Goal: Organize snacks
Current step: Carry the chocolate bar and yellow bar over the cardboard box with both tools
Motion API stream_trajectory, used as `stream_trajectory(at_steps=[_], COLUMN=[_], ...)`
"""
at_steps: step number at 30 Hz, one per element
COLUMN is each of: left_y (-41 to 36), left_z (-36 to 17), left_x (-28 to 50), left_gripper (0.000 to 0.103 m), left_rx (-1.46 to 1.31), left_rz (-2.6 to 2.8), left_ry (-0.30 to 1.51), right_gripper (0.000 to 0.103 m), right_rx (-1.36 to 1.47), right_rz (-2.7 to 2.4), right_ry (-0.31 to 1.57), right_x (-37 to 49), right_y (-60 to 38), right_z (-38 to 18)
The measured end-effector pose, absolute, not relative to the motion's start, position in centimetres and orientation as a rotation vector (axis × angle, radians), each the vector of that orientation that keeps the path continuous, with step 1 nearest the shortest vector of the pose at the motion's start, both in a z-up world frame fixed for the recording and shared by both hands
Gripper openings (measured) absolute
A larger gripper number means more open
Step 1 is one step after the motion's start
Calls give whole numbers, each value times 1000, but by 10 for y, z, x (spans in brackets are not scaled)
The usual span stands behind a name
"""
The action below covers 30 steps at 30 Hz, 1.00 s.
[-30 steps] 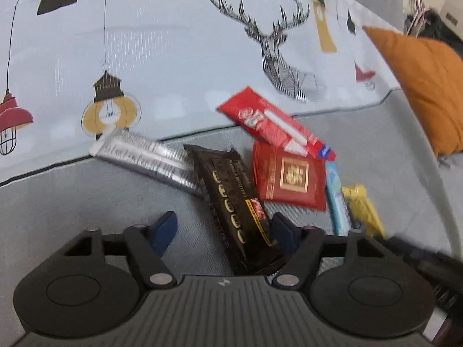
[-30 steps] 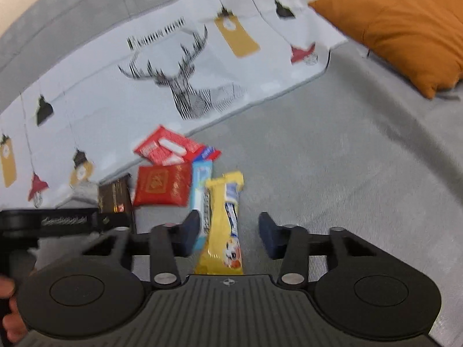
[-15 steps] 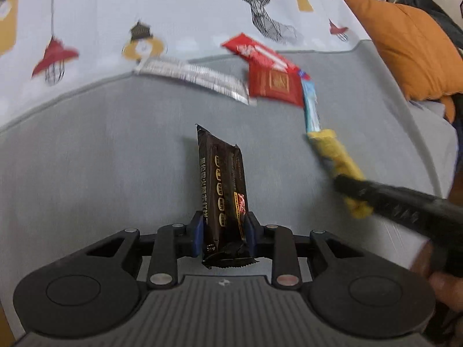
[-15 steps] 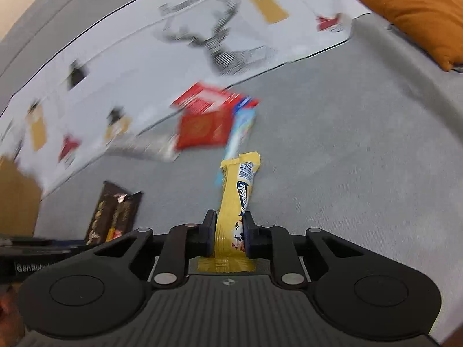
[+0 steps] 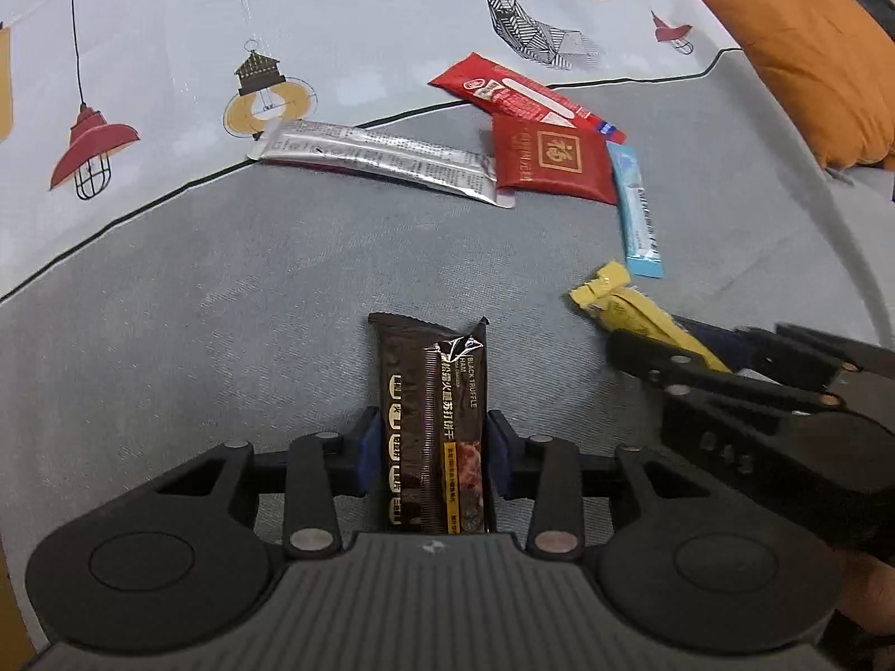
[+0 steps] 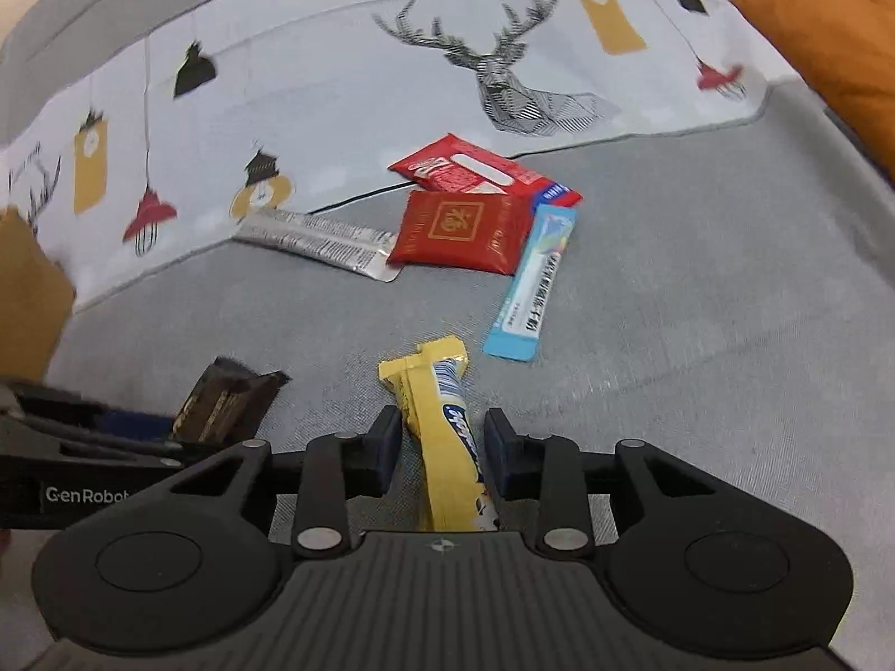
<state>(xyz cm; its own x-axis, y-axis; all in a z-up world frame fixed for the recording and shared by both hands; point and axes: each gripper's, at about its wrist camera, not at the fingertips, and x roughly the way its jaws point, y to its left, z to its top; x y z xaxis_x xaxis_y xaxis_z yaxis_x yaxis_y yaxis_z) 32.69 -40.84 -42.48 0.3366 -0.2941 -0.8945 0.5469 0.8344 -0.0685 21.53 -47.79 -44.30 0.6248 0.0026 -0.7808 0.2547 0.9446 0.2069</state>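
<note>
A dark brown snack bar point(image 5: 430, 391) lies flat on the grey cushion surface point(image 5: 224, 335), lengthwise between the fingers of my left gripper point(image 5: 433, 442). Its jaws are opening; the blue pads point(image 5: 369, 447) stand right at the bar's edges without squeezing it. A yellow snack packet point(image 6: 442, 408) lies between the fingers of my right gripper point(image 6: 442, 447), whose jaws are also opening, with a visible gap on each side. The two grippers sit side by side; the yellow packet point(image 5: 615, 302) also shows at the right of the left wrist view.
Further back lie a silver packet point(image 5: 380, 159), two red packets point(image 5: 551, 159) point(image 5: 514, 92) and a light blue stick point(image 5: 640, 212). A white printed cloth point(image 5: 335, 28) covers the back, an orange cushion point(image 5: 800, 50) sits at the right, and a brown cardboard edge point(image 6: 28, 302) at the left.
Both grippers closed on their packets in the pile and drew them back toward the near side. Now both pairs of jaws have widened and the packets lie flatter between them.
</note>
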Motion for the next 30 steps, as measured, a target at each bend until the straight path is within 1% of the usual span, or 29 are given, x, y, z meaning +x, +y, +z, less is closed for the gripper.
stream_trajectory(at_steps=[2, 3, 4, 6, 8, 16, 30], left_y=[-405, -404, -403, -397, -387, -326, -190], left_z=[-422, -420, -417, -409, -398, -339, -250], left_x=[324, 322, 319, 312, 308, 287, 237], left_gripper=[42, 42, 42, 42, 43, 43, 43], left_rx=[232, 227, 227, 234, 226, 184, 65], left_rz=[-552, -555, -556, -555, -545, -498, -442], left_ry=[1113, 1114, 1110, 1097, 1084, 996, 826], right_gripper=[31, 22, 20, 20, 20, 20, 20], right_rx=[295, 310, 344, 394, 382, 471, 421], right_rz=[-152, -161, -160, -147, -134, -9, 106], right_ry=[900, 902, 896, 870, 849, 795, 727], right_x=[218, 221, 222, 224, 227, 218, 171], right_y=[-478, -480, -482, -482, -473, -425, -306], right_z=[-441, -440, -437, -428, -417, -379, -298])
